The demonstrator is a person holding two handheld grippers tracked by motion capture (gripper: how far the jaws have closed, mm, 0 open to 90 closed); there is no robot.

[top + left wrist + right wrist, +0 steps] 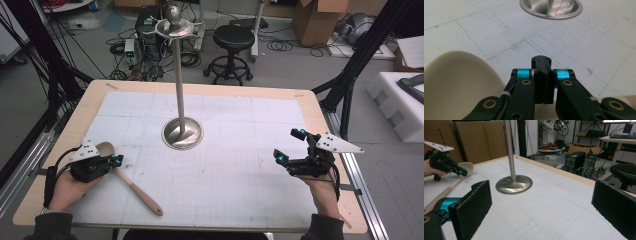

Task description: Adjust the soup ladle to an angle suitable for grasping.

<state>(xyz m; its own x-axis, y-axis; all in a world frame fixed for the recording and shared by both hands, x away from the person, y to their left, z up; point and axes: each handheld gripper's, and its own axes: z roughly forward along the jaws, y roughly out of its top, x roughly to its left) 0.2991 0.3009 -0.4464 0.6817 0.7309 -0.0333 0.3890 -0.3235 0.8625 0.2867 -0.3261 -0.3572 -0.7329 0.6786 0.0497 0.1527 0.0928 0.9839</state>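
Pale wood: spoon (131, 182), light, stiff, smooth. I'd take its neck. Left hand-held gripper (116, 160) closed empty above it; right hand-held gripper (291, 145) agape.

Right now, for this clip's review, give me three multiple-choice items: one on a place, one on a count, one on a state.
1. Where does the wooden spoon lie?
A. beside the left gripper
B. on the stool
C. against the right gripper

2. How many spoons are on the table?
A. one
B. two
C. three

3. How do the right gripper's jaws stand?
A. shut
B. wide apart
C. shut on the metal stand

Answers:
1 A: its bowl sits by that gripper.
2 A: one spoon is visible.
3 B: the right gripper view has table between the pads.
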